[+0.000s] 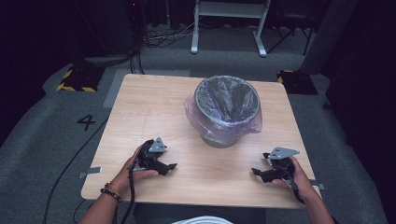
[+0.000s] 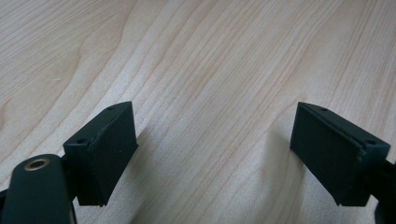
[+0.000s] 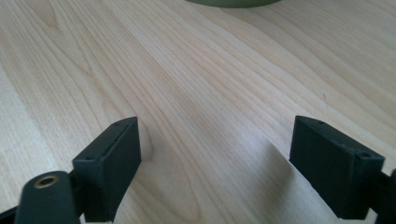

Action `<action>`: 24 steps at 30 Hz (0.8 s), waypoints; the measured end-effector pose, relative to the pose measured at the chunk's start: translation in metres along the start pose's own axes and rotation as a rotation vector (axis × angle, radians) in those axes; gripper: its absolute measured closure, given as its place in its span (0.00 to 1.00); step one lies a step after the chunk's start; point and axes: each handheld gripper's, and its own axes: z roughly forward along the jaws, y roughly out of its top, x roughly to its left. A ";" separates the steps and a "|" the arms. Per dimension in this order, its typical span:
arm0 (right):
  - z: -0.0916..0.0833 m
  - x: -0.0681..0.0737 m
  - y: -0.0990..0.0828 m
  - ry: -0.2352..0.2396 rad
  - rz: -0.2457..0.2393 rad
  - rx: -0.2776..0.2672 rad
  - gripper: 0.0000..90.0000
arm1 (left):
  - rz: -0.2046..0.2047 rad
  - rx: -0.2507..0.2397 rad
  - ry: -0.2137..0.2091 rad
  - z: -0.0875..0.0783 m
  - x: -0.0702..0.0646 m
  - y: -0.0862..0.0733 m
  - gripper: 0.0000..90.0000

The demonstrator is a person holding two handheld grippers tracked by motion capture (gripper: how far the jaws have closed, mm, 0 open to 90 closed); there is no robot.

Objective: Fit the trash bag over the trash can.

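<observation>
In the high view, the bin, lined with a clear plastic bag, stands at the centre of the frame on the wooden table. The left gripper rests at lower left of centre and the right gripper at lower right, both well apart from the bin. Both gripper views show each pair of jaws spread wide over bare wood, grasping nothing.

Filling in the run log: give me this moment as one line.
left gripper: open, on table | right gripper: open, on table | lined bin: upright, untouched
</observation>
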 end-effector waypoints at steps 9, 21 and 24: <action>-0.013 -0.012 -0.018 -0.028 0.069 -0.023 0.16 | 0.000 0.000 0.000 0.000 0.000 0.000 0.16; -0.022 -0.020 -0.027 -0.045 0.090 -0.024 0.17 | 0.000 -0.001 0.000 0.000 0.000 0.000 0.16; -0.023 -0.020 -0.028 -0.047 0.092 -0.024 0.17 | 0.000 -0.001 -0.001 0.000 0.000 0.000 0.16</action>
